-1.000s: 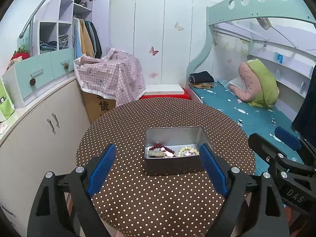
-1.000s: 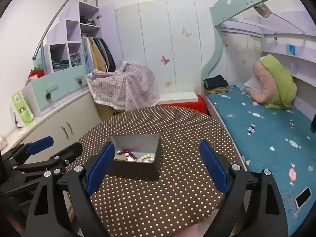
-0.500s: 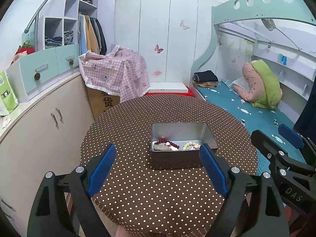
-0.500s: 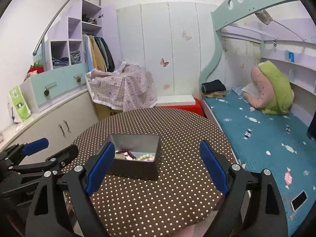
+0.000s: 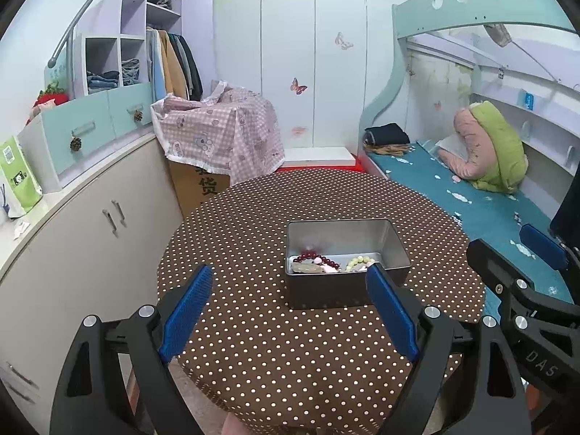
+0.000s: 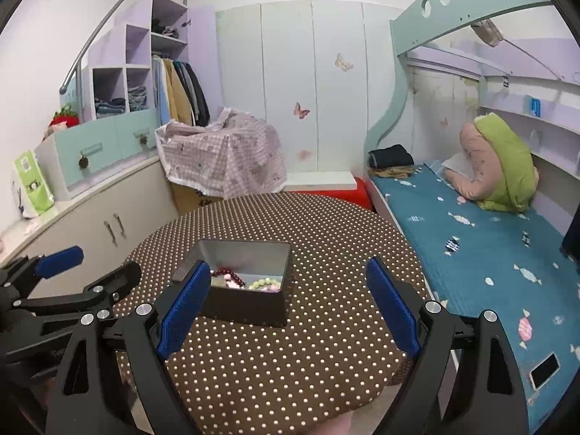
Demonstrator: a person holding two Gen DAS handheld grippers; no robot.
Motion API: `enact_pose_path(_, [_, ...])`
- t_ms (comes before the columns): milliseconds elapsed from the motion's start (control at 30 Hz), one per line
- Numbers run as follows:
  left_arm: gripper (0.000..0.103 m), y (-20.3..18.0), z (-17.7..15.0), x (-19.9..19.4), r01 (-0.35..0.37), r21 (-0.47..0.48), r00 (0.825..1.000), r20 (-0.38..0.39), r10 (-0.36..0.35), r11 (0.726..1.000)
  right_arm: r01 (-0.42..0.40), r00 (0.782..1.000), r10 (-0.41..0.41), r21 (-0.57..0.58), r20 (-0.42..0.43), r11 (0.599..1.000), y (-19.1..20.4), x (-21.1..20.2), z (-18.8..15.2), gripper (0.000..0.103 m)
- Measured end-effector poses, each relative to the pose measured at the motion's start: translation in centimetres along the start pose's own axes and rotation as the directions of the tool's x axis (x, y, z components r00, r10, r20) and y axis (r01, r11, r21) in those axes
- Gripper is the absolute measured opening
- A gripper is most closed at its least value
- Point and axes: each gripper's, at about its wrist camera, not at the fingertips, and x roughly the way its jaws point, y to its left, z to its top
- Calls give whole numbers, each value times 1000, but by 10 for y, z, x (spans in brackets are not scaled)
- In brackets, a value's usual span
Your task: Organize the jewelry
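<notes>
An open metal tin point(image 5: 395, 250) point(image 6: 250, 308) stands near the middle of the round table with a brown polka-dot cloth point(image 5: 253, 344) point(image 6: 344, 239). Inside lie a dark red bead bracelet point(image 5: 319, 256) point(image 6: 226, 274), a pale green bead bracelet point(image 5: 359, 262) point(image 6: 266, 283) and pinkish pieces. My left gripper point(image 5: 290, 290) hovers open in front of the tin, nothing between its blue pads. My right gripper point(image 6: 288, 286) is open too, just right of the tin. The right gripper shows at the left wrist view's right edge point(image 5: 514, 264), the left gripper at the other's left edge point(image 6: 79, 275).
A low cabinet point(image 5: 72, 239) curves along the left. A box draped in pink checked cloth point(image 5: 221, 137) stands behind the table. A bed with a blue sheet point(image 6: 471, 239) runs along the right, with a phone point(image 6: 543, 369) on its near part.
Both views have swung slightly, so the tin sits a little further right in the left wrist view. Both grippers stay open and nothing in the tin has moved.
</notes>
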Motion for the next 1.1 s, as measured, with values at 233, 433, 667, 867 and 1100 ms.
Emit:
enact_pose_path(233, [84,2,0,3,21,-17,1000,-13,-21,1000,2,1000,-2,6,0,1000,-3,1,-3,85])
enact_pose_path(433, [84,1,0,2,34,-24,999,-21,-34,999,8,1000,-8,9,2,1000,-6,1,-4,85])
enact_pose_path(667, [84,1,1,3,31,-18,999,-20,-31,999,8,1000,-8,14,-4,1000,-8,2,-4,85])
enact_pose_path(867, [84,-1,1,5,37,-16,999,-22,-37,999,15,1000,-15,19,-7,1000,-13,5,-4,85])
enact_pose_path(1100, [84,-2,1,6,46,-19,998,-32,-47,999,16,1000,-16,17,-9,1000,-13,5,-4,85])
